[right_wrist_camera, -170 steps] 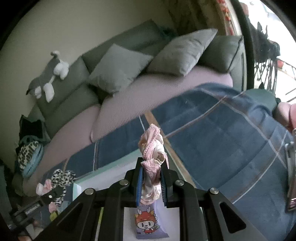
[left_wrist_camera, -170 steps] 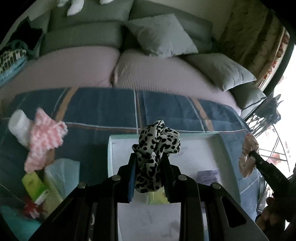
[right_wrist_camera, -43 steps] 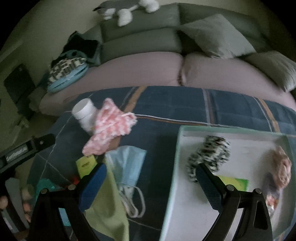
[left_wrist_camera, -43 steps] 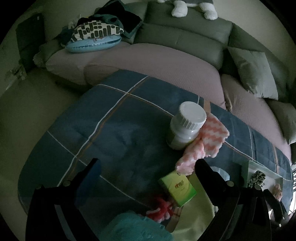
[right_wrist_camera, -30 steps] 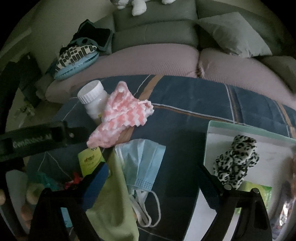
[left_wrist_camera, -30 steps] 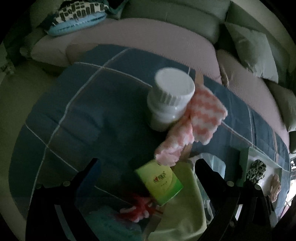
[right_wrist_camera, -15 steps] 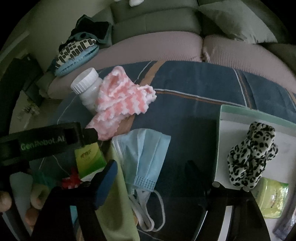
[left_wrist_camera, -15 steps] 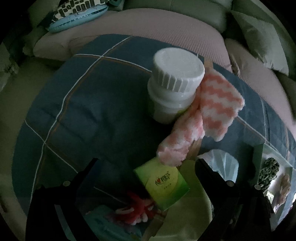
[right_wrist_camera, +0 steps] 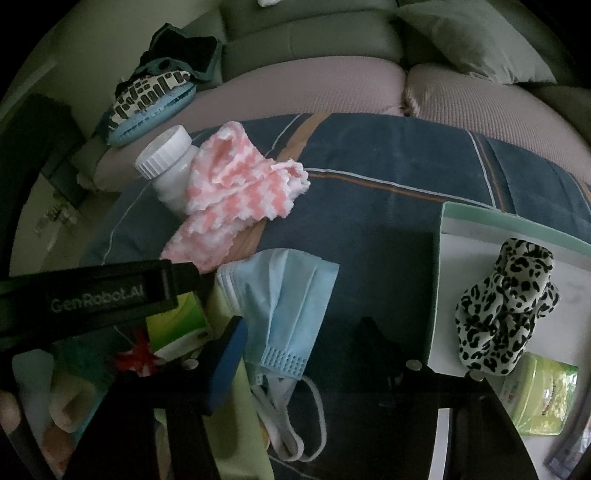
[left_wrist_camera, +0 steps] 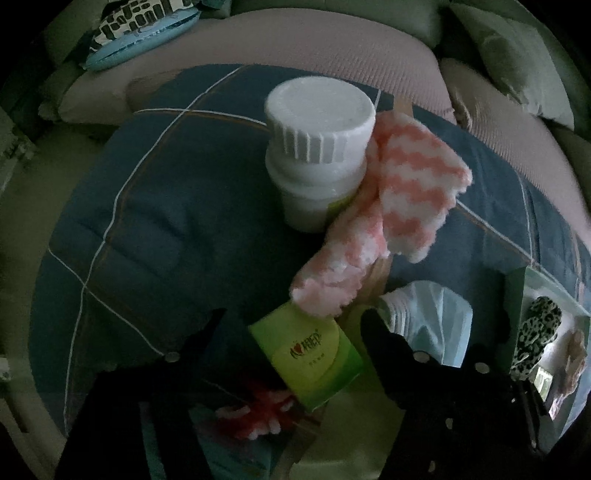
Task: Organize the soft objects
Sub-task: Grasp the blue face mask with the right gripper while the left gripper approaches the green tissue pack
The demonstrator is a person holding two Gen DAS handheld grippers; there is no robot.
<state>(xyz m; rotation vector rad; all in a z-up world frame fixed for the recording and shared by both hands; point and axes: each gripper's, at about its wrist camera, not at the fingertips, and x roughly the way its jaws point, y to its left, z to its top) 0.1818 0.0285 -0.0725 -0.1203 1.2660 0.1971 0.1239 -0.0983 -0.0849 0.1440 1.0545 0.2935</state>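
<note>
Grey-green sofa (right_wrist_camera: pixel 306 33) with mauve seat cushions (right_wrist_camera: pixel 314 85) fills the far side of the dim room. Nearer, a blue plaid cloth (right_wrist_camera: pixel 388 192) covers the surface. At right a white tray (right_wrist_camera: pixel 480 258) holds the leopard scrunchie (right_wrist_camera: pixel 506 302). The pink-and-white knitted cloth (left_wrist_camera: pixel 399 206) leans against a white bottle (left_wrist_camera: pixel 317 147); a blue face mask (right_wrist_camera: pixel 284 306) lies nearer. Left gripper (left_wrist_camera: pixel 291 332) gapes empty around a green box (left_wrist_camera: pixel 310 354); right gripper (right_wrist_camera: pixel 303 347) spreads wide, empty, above the mask.

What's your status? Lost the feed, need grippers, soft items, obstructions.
Left gripper open over the green box. Right gripper open over the blue mask. Leopard scrunchie lies in the tray. White bottle touches the pink cloth.
</note>
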